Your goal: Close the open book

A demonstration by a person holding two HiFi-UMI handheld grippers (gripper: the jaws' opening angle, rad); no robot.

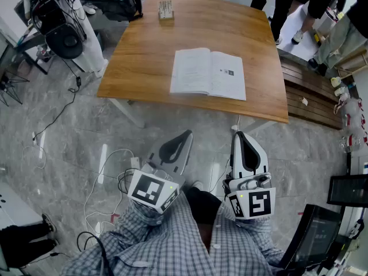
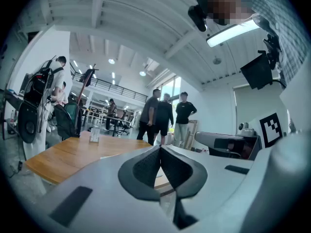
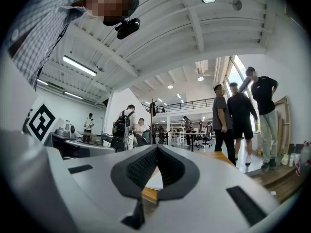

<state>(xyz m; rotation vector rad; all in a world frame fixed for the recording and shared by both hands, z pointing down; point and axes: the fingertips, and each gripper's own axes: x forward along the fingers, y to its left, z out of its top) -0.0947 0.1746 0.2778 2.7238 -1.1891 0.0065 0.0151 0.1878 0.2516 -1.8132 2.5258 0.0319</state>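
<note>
An open book (image 1: 208, 73) with white pages lies flat near the front edge of a wooden table (image 1: 144, 50). My left gripper (image 1: 187, 134) and right gripper (image 1: 237, 135) are held level over the floor, short of the table's front edge. Both are shut with nothing between the jaws. In the left gripper view the left gripper (image 2: 159, 148) has its pads together, and the table (image 2: 68, 152) lies beyond it. In the right gripper view the right gripper (image 3: 156, 148) is likewise shut, and a strip of the book's page (image 3: 154, 179) shows behind its jaws.
A small clear holder (image 1: 165, 8) stands at the table's far edge. A wooden bench (image 1: 310, 99) runs along the right. Cables (image 1: 109, 171) lie on the grey floor at my left. Three people (image 2: 165, 115) stand beyond the table; bags and gear (image 1: 54, 25) sit far left.
</note>
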